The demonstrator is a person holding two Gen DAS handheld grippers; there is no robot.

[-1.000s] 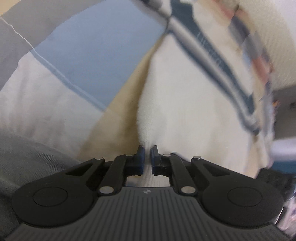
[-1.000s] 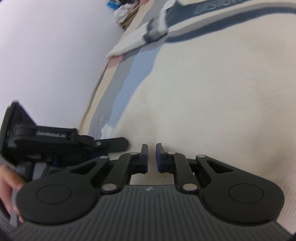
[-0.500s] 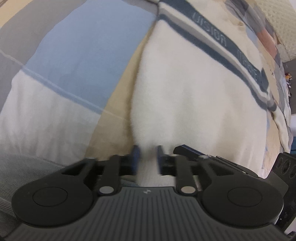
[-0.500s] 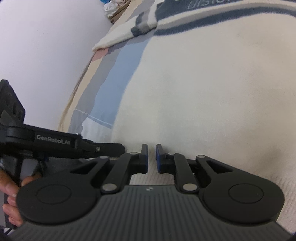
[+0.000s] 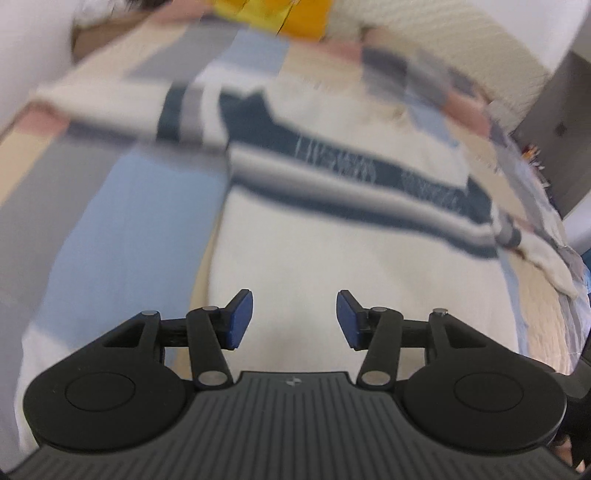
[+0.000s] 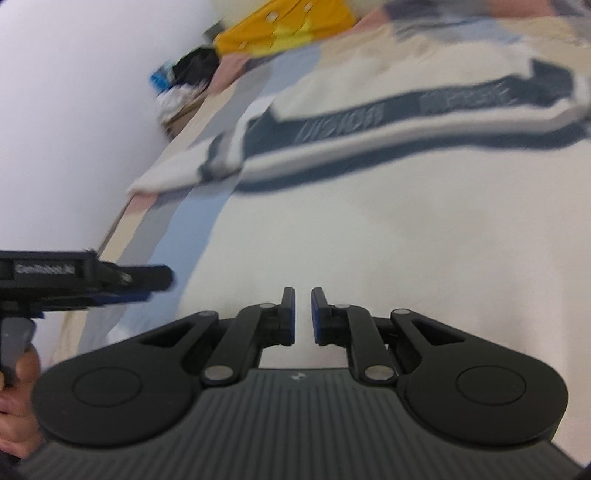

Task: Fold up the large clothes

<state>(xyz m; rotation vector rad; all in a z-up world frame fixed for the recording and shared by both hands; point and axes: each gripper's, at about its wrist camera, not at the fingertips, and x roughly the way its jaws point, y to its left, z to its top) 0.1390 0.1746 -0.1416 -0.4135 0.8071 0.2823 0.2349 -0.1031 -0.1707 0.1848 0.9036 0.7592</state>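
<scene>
A cream sweater (image 5: 351, 258) with a navy and grey chest band lies spread flat on the bed, its sleeves stretched out to the sides. My left gripper (image 5: 294, 319) hovers over the near hem. Its jaws are opening and nothing is between the blue pads. In the right wrist view the same sweater (image 6: 406, 229) fills the frame. My right gripper (image 6: 303, 314) is shut above the cloth with nothing in it. The left gripper (image 6: 162, 278) shows there side-on at the left edge, held by a person's hand (image 6: 18, 402).
A patchwork bed cover (image 5: 122, 229) in blue, grey and beige lies under the sweater. A yellow garment (image 6: 284, 26) and a dark heap (image 6: 195, 66) sit at the far end of the bed. A white wall (image 6: 74, 110) runs along the left side.
The left gripper has let go of the sweater's hem, opened wide and lifted away. Both views have risen and now take in the whole chest band. The right gripper stays shut.
</scene>
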